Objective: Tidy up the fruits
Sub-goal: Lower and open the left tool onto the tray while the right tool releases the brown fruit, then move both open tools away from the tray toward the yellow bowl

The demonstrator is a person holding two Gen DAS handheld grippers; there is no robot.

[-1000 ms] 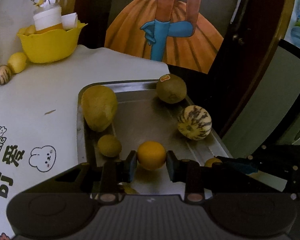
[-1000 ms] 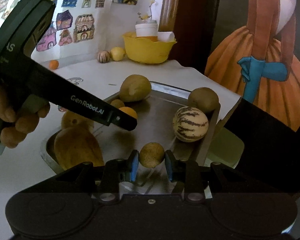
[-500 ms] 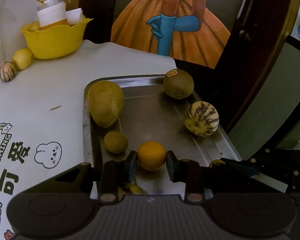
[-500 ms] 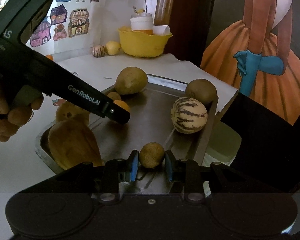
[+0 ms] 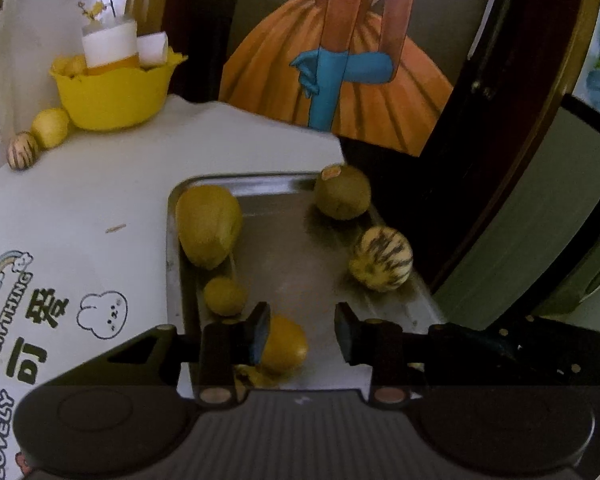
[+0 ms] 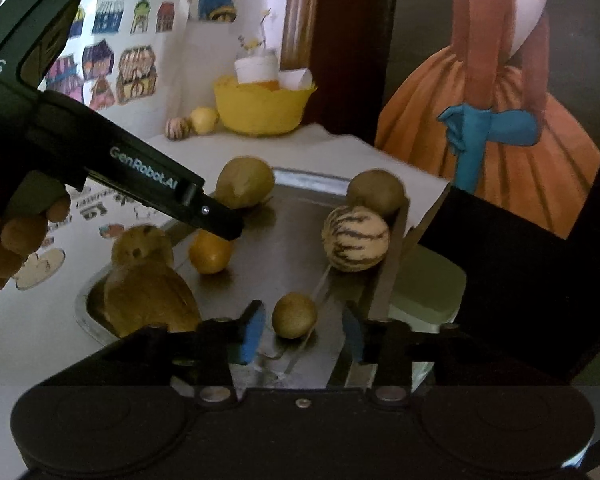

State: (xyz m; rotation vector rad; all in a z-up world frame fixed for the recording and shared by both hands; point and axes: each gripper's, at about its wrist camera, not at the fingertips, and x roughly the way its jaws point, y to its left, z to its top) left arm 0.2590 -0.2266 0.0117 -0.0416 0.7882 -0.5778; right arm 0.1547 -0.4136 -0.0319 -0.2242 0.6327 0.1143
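Observation:
A metal tray lies on the white table and holds several fruits. My left gripper is open; an orange rests on the tray by its left finger. The orange also shows in the right wrist view under the left gripper's tip. My right gripper is open, and a small brown round fruit sits on the tray between its fingers. A striped melon lies at the tray's right rim, a kiwi-like fruit at the far corner, a large yellow-green fruit at the left.
A yellow bowl with a white cup stands at the table's far corner, with a lemon and a small striped fruit beside it. A small greenish fruit and a big brown fruit lie in the tray. The table edge drops off right of the tray.
Both grippers have opened. The left one let go of the orange and the right one let go of the small brown fruit; both fruits now rest on the tray.

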